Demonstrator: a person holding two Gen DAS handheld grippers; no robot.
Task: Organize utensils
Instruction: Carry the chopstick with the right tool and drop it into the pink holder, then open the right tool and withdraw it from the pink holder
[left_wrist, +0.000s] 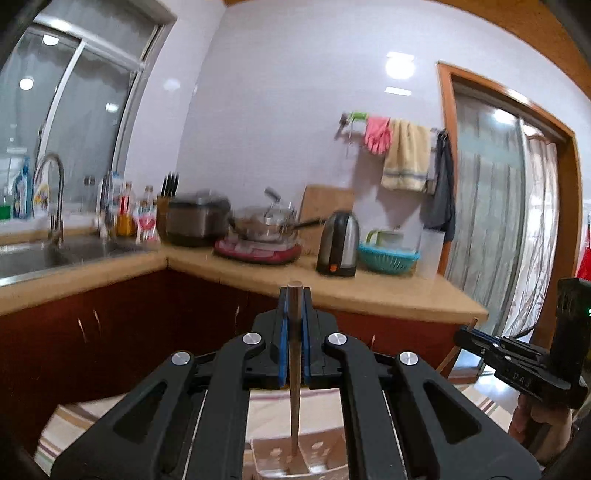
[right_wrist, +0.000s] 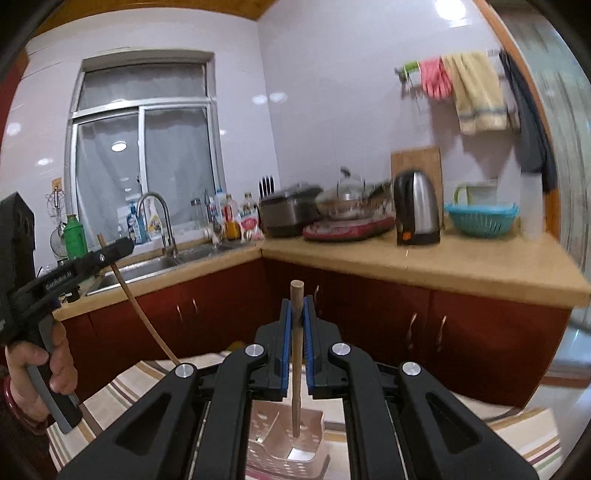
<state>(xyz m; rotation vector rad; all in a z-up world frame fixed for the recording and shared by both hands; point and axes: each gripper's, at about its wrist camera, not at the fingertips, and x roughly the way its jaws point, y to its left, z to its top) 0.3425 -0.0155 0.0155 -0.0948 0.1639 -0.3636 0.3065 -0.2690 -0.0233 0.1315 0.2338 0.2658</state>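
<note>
My left gripper (left_wrist: 294, 295) is shut on a wooden chopstick (left_wrist: 294, 369) that hangs down between its blue pads. The chopstick's tip sits over a pale pink perforated utensil holder (left_wrist: 325, 456) low in the left wrist view. My right gripper (right_wrist: 296, 306) is shut on a second wooden chopstick (right_wrist: 296, 369), which points down into the same pink utensil holder (right_wrist: 310, 439). The right wrist view shows the left gripper (right_wrist: 123, 245) at the left edge with its chopstick (right_wrist: 144, 317) slanting down. In the left wrist view the right gripper (left_wrist: 467, 334) shows at the right.
The holder stands on a striped cloth (right_wrist: 125, 387). Behind it an L-shaped counter (right_wrist: 424, 266) over red cabinets carries a sink (right_wrist: 147, 266), bottles, a knife block, a rice cooker, a wok, a kettle (right_wrist: 417, 210) and a teal basket (right_wrist: 480, 218). A hand (right_wrist: 40, 373) grips the left gripper's handle.
</note>
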